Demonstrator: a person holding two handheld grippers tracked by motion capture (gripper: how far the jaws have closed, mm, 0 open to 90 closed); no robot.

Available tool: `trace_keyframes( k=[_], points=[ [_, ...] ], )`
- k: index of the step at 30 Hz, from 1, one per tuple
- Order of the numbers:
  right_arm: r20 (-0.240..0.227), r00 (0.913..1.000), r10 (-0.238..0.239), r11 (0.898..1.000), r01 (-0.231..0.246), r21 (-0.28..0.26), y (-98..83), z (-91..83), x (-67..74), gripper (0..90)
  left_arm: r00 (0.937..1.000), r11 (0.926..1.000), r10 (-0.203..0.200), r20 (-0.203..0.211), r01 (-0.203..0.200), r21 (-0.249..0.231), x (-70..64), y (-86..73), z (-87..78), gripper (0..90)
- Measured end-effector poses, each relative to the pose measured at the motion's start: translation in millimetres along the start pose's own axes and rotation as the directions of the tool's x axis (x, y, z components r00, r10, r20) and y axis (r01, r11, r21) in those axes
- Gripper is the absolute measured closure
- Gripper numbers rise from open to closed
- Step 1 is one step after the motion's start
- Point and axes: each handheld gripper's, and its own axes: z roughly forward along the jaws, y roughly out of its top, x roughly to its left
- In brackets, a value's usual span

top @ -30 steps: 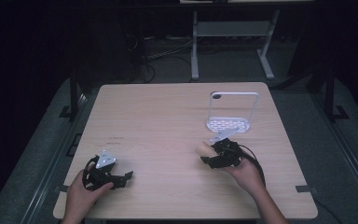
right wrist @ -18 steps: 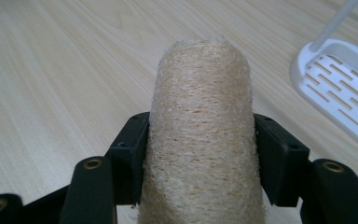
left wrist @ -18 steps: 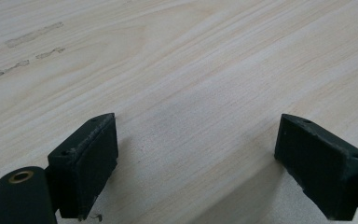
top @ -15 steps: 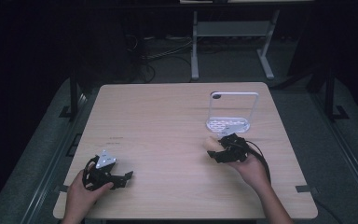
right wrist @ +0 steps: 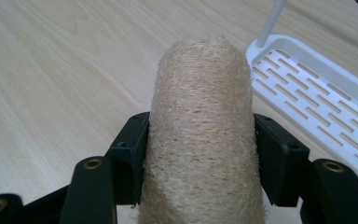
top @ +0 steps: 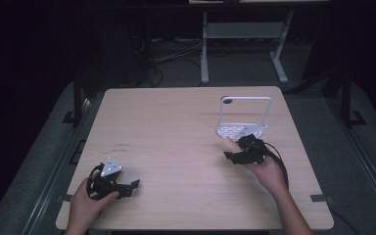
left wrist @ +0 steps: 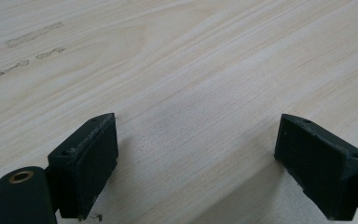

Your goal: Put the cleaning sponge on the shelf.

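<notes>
My right gripper is clamped on a tan loofah roll, both jaws pressed to its sides, just beside the white slotted rack. My left gripper rests spread wide over bare table. Since earlier, the right one has moved closer to the rack.

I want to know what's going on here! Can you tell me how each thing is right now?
Left gripper: open, nothing between its jaws, low over the table.
Right gripper: shut on the loofah sponge.
Loofah sponge: held between the jaws, close beside the rack.
White rack: standing on the table, its slotted tray empty.
</notes>
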Motion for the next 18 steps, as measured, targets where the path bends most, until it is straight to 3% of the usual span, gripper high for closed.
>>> trace_keyframes(
  k=[18],
  points=[
    [0.081, 0.9955, 0.050, 0.999, -0.051, 0.018, 9.5, 11.4, -35.5, 41.5, 1.0000, 1.0000, -0.002, 0.001, 0.002, 0.001, -0.2, 0.1, -0.1, 12.7]
  ],
)
